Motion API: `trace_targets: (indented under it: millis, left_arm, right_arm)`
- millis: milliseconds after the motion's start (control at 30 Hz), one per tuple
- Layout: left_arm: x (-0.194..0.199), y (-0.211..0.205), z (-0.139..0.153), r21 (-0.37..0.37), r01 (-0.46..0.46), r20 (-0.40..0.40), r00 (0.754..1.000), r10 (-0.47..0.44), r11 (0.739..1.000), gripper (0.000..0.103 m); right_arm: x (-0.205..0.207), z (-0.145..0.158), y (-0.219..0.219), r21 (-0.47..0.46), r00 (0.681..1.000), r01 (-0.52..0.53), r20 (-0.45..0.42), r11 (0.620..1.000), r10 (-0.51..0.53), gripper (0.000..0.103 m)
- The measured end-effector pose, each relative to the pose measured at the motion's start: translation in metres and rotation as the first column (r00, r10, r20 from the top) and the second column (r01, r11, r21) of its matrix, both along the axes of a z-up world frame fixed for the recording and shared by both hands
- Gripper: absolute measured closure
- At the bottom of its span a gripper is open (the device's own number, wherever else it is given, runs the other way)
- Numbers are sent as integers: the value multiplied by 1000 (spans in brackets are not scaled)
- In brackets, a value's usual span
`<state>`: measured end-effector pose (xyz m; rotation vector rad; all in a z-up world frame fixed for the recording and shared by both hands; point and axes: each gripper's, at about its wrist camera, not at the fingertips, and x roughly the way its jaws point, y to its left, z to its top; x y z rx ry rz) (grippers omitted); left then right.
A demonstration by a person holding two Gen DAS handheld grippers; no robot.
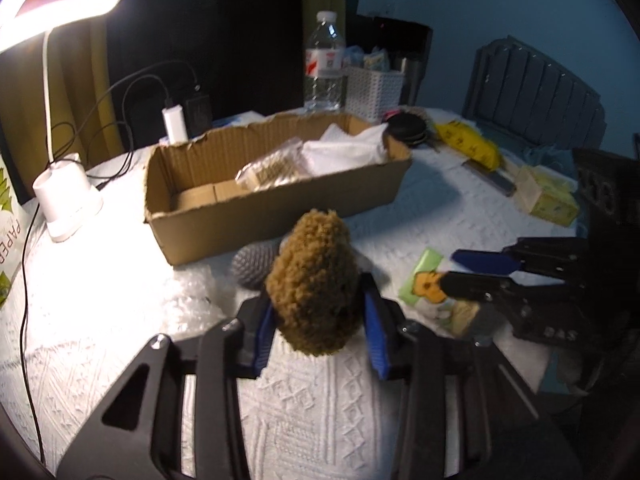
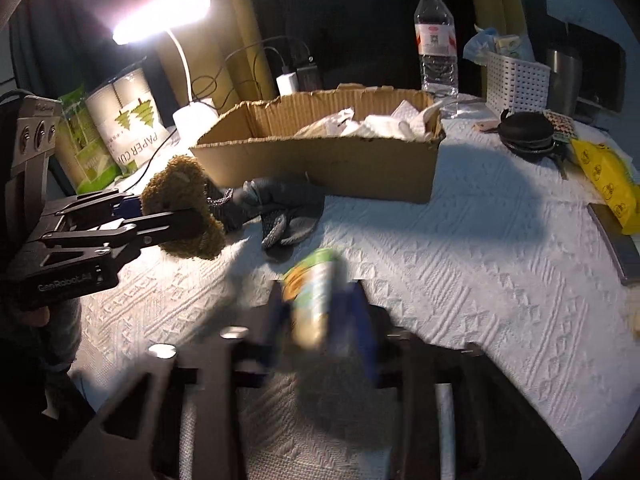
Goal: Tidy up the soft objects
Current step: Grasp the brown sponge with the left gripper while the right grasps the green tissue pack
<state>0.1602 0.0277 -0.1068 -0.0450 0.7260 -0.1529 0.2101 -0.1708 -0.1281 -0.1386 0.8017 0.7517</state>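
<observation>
Left wrist view: your left gripper (image 1: 316, 312) has its blue pads clamped on both sides of the brown fuzzy plush (image 1: 314, 280), lifted off the white textured cloth (image 1: 312, 400). Just beyond the plush a grey knitted item (image 1: 250, 266) lies on the cloth, close to the front wall of the cardboard box (image 1: 280, 204). Box holds white cloths (image 1: 348, 148) at its right end and a clear bagged item (image 1: 272, 168) mid-box. Your right gripper (image 1: 448, 270) comes in from the right, fingers nearly together on the green printed packet (image 1: 432, 288).

Right wrist view: motion-blurred up close. Your right gripper (image 2: 320, 308) is closed on the green printed packet (image 2: 314, 300), which stands between the blue pads. Left gripper (image 2: 188, 216) at left, pinching the brown fuzzy plush (image 2: 180, 208) above the cloth. Grey knitted item (image 2: 280, 210) sits between plush and box (image 2: 332, 160), touching the cloth. Desk lamp (image 2: 160, 16) lit behind.
</observation>
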Motion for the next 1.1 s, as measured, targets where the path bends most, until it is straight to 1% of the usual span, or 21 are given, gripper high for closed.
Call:
trace_targets:
  millis: [67,133,200,233,267,300,333,433,533,567,600,667,833,900,1000,1067,1100]
  left_arm:
    - [-2,1,2,2,7,-2,1000,-7,1000,63]
    - [-4,5,-1,4,9,-20,1000,-9,1000,63]
    - [-8,8,-5,8,5,-35,999,-4,1000,63]
    - [-10,10,-8,10,4,-41,999,-3,1000,63]
    - [-12,11,-10,10,3,-45,999,-2,1000,63]
    - [-14,12,-11,11,4,-46,999,-3,1000,63]
    - [-16,12,-12,10,6,-50,999,-5,1000,63]
    - [-23,17,-12,4,1,-41,999,-1,1000,63]
    - [-27,21,-6,1,-10,-18,1000,10,1000,63]
    - [-28,24,-4,-2,-15,-7,1000,15,1000,63]
    - [-29,26,-1,-6,-19,3,1000,19,1000,63]
    - [-32,32,7,-17,-30,31,999,30,999,64]
    - [-32,43,23,-25,-48,85,995,50,999,64]
    - [-28,47,23,-24,-44,76,996,46,999,64]
    - [-22,49,13,-31,-28,22,999,29,999,62]
    - [-17,49,2,-12,-42,-24,999,42,999,61]
    - [-15,48,-4,5,-55,-45,997,55,998,56]
  right_arm:
    - [2,0,1,-10,1000,2,1,1000,-1,74]
    - [3,-2,1,-25,1000,3,0,1000,-3,74]
    - [3,-2,2,-27,1000,5,-4,1000,-6,70]
    - [3,-4,4,-43,1000,6,-9,999,-6,59]
    - [3,-7,6,-63,1000,1,-17,998,-2,46]
    - [3,-13,11,-90,1000,-7,-24,996,5,42]
    - [2,-16,13,-101,1000,-11,-25,995,9,41]
    - [2,-26,19,-113,999,-25,-47,993,20,41]
    - [-1,-27,25,-148,1000,-28,-16,989,26,41]
    - [-1,-27,26,-154,1000,-27,-12,988,26,50]
    - [-1,-27,26,-160,1000,-20,-6,987,20,55]
    - [0,-25,25,-143,1000,-21,-18,989,19,55]
    - [-2,-9,26,-106,1000,-26,2,994,26,55]
    - [-1,-2,28,-99,999,-27,16,995,28,55]
    - [1,8,30,-92,999,-27,34,995,30,55]
    - [3,11,30,-88,999,-25,40,996,28,55]
    - [4,12,30,-87,999,-24,40,996,28,55]
